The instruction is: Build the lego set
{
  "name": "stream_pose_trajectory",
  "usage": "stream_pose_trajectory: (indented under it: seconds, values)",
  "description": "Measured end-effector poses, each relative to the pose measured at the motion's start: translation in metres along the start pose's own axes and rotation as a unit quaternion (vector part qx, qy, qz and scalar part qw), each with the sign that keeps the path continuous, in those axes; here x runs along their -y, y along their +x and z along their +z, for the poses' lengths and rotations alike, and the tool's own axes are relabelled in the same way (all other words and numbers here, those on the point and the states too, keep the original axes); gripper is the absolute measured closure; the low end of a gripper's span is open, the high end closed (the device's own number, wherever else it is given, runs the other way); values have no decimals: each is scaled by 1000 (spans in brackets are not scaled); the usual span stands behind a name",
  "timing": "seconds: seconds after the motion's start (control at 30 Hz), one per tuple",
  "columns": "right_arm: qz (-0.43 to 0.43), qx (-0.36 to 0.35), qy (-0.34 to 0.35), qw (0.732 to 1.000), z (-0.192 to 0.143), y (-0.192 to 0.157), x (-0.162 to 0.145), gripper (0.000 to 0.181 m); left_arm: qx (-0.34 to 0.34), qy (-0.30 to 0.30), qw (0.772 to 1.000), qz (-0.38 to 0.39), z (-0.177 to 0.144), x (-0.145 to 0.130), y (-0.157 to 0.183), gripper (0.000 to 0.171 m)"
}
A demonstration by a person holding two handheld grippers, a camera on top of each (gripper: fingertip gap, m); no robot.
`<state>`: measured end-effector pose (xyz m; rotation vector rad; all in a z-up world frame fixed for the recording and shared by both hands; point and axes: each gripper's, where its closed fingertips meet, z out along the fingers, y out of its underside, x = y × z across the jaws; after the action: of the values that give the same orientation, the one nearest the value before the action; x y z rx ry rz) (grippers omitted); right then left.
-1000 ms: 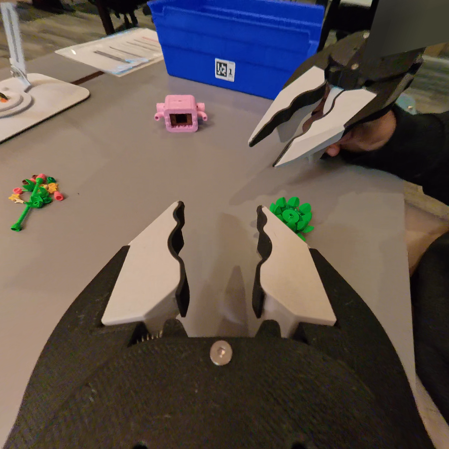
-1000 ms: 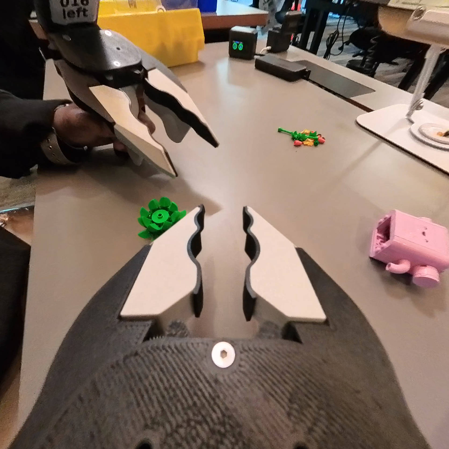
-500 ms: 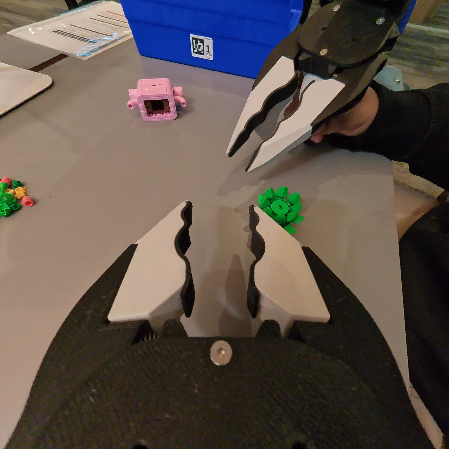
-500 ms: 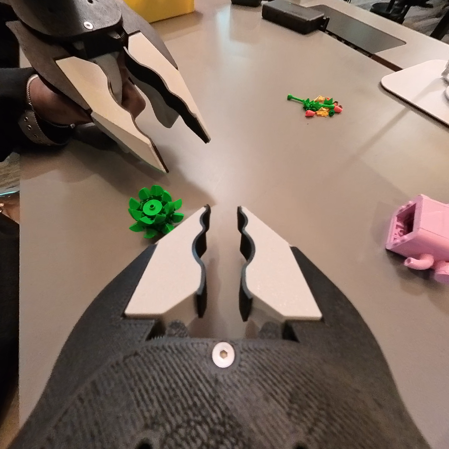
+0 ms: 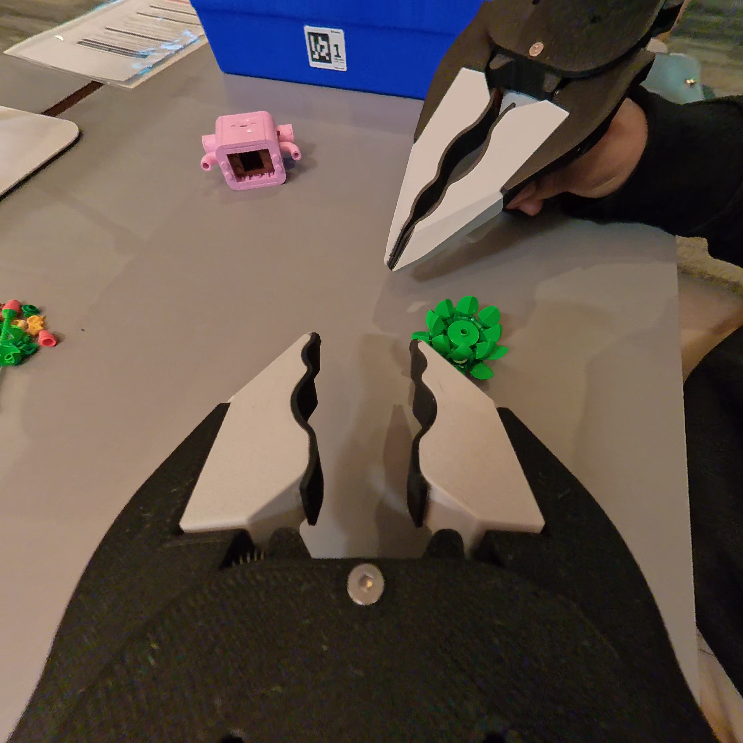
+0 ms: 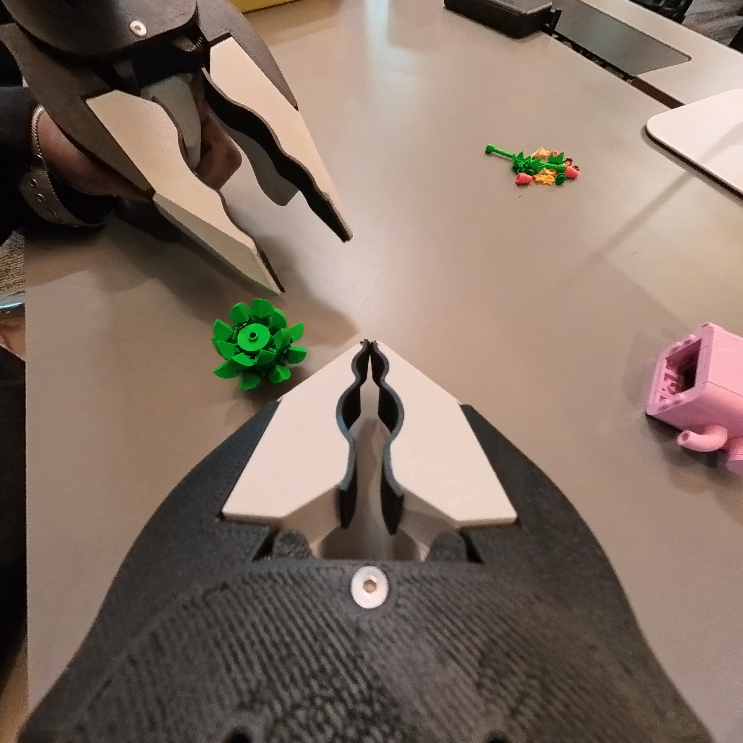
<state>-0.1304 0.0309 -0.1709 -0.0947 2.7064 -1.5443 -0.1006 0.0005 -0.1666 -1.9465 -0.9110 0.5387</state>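
A green leafy lego rosette lies on the grey table, just right of my left gripper's right fingertip; it also shows in the right wrist view. My left gripper is open and empty above the table; it also shows in the right wrist view. My right gripper is shut and empty, its tips just right of the rosette; it also shows in the left wrist view. A pink cube-shaped lego pot lies on its side farther off; it also shows in the right wrist view.
A pile of small green, red and orange lego flower parts lies at the left; it also shows in the right wrist view. A blue bin stands at the back. A white board and a laminated sheet lie at the edges. Across from one pair of fingers to the other is roughly 5 centimetres.
My right gripper has closed its fingers and come lower toward the table near the rosette. My left gripper has moved closer to the rosette and stays open.
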Motion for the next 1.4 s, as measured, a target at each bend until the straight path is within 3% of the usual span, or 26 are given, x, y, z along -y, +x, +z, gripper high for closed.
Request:
stream_pose_trajectory:
  seconds: [0.57, 0.8, 0.97, 1.23, 1.4]
  values:
    - [-13, -7, -4, 1000, 1, -1, -1, 181, 28, -12, 999, 10, 2, -3, -4, 133]
    - [-6, -4, -3, 1000, 1, 0, 0, 181, 70, -14, 996, -52, 1, -5, -26, 152]
    - [-8, 0, 10, 1000, -2, -2, 3, 181, 123, -8, 984, -125, -7, -9, -64, 171]
    - [-11, 1, 14, 1000, -3, -3, 3, 181, 224, -65, 965, -119, 4, -19, -180, 164]
    - [-12, -2, 10, 1000, -2, -2, 3, 181, 231, -86, 965, -92, 20, -15, -206, 161]
